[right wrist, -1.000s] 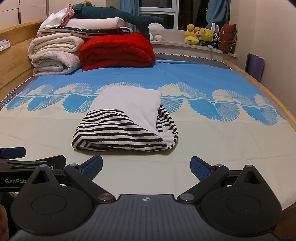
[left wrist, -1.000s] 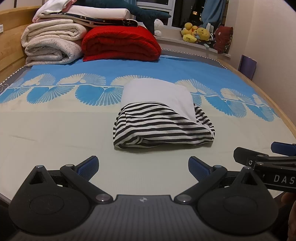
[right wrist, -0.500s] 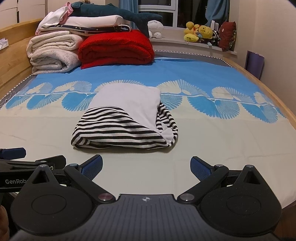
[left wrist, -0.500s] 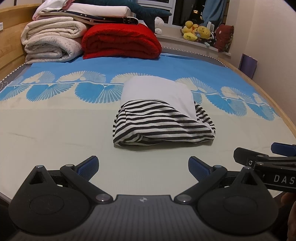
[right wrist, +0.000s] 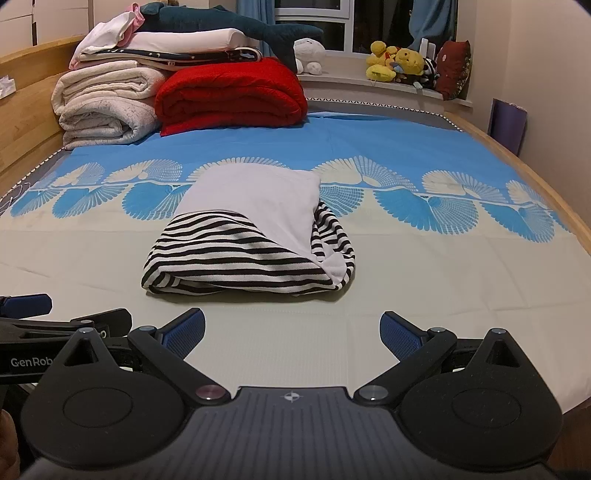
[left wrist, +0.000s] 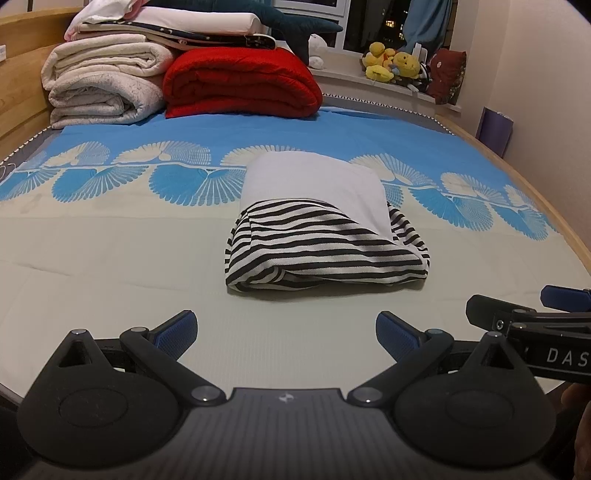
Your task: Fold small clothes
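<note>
A small garment, white with a black-and-white striped part, lies folded into a compact bundle [left wrist: 317, 232] on the bed's pale sheet; the right wrist view shows the same bundle [right wrist: 255, 243] slightly left of centre. My left gripper [left wrist: 286, 334] hovers open just in front of it, holding nothing. My right gripper [right wrist: 291, 332] is also open and empty, a short way before the bundle's near edge. The right gripper's side [left wrist: 532, 325] shows at the left view's right margin, and the left gripper's side [right wrist: 55, 325] at the right view's left margin.
Folded white blankets [left wrist: 99, 85] and a red quilt [left wrist: 240, 81] are stacked at the head of the bed, under a plush shark [right wrist: 236, 26]. Stuffed toys [left wrist: 395, 62] sit on the windowsill. A wooden bed rail [left wrist: 546, 210] runs along the right.
Both views have tilted up and back a little, so the bundle sits slightly lower in frame. The garment lies as before and both grippers stay open.
</note>
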The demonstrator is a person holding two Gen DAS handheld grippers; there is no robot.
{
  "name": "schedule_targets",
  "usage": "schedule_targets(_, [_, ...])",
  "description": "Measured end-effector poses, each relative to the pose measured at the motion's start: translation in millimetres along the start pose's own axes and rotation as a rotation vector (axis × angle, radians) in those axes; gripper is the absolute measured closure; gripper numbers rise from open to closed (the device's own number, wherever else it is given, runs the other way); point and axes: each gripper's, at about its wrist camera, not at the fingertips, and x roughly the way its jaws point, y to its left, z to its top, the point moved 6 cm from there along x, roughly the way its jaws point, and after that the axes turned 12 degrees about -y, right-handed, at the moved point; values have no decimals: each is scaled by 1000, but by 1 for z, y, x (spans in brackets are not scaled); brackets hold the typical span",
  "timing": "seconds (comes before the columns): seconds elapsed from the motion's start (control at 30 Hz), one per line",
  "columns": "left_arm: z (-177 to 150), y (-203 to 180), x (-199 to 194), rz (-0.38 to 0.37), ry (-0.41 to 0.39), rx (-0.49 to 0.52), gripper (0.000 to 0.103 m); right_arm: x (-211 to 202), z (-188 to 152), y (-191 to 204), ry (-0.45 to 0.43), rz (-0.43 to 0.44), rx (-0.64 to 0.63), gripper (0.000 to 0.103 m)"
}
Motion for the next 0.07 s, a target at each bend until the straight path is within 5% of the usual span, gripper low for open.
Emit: schedule_targets(0.07, [0,0,0,0,1,1,0,0,0,0,0,-1,0,3])
